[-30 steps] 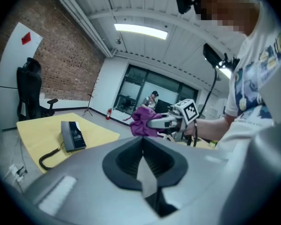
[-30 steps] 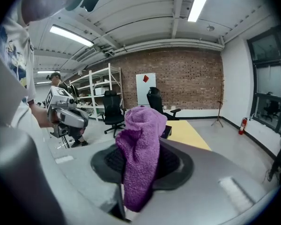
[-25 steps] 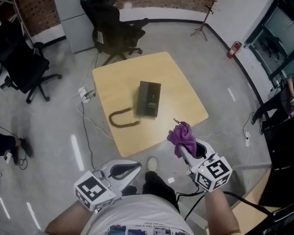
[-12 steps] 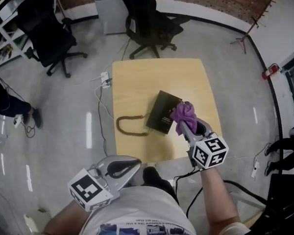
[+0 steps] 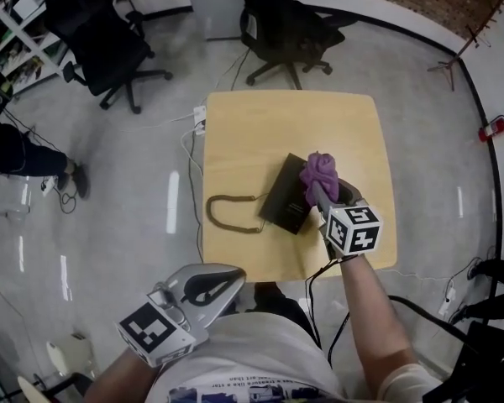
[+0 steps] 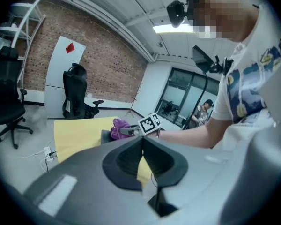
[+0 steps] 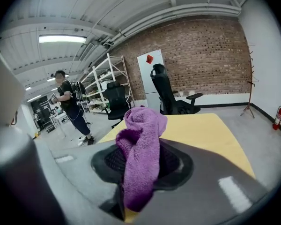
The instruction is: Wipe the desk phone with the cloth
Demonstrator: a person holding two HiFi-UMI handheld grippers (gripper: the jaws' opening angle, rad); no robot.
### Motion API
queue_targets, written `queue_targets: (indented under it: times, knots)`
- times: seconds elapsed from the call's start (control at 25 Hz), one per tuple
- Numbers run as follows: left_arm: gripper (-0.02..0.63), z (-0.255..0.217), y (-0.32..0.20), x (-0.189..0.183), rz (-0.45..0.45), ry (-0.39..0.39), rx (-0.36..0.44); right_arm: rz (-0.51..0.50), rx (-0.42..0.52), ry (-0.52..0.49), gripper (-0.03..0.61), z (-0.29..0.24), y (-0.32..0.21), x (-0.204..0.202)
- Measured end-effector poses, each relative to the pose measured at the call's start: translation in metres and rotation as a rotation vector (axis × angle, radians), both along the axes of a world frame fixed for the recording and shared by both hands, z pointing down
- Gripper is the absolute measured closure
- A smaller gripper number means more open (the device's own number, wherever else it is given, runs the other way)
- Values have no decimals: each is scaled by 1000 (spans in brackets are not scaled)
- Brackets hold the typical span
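Right claw (image 5: 316, 190): pinching the cloth (image 5: 321, 171). The jaws clamp its lower part, and the bunched wad stands up past the tips.
Left claw (image 6: 142, 153): jaws pressed together with nothing between them. It is held low by the person's body, short of the table's near edge.
Phone (image 5: 287, 198): dark and flat, lying on the table (image 5: 252, 133). It sits under the right claw's tips and runs out to that claw's left.
Cord (image 5: 211, 211): loops off the phone on the side away from the right claw.
Long axis: slanted, from the near-left of the right claw up to just beneath its tips. The cloth sits over that far-right end.
Nearer claw: the right one, at the phone. The left one is well apart from it.
Next move, as a judgement: a stroke back down the slant, toward the near-left, would cover the most surface.
Hidden or unclear:
- The end of the phone under the cloth and claw is hidden.
- Whether the cloth touches the phone or hangs just above it cannot be told.
- Keys and handset are too small to make out.
- The right gripper view shows no phone, as the cloth fills its middle.
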State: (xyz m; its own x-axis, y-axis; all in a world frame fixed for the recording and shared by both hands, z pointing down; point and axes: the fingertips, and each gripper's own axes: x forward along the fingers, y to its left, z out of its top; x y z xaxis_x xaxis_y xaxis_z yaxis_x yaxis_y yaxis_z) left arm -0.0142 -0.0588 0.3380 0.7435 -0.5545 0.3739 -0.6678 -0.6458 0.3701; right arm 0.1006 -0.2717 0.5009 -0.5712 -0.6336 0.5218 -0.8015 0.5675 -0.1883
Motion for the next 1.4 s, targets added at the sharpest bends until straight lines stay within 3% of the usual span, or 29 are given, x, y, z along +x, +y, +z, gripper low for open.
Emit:
queue_targets:
  times: [0.76, 1.4]
  knots:
    - [609, 9, 12, -22, -5, -12, -46, -18, -80, 160, 457, 56, 40, -31]
    - [611, 12, 30, -38, 47, 0, -45, -55, -176, 183, 457, 88, 110, -60]
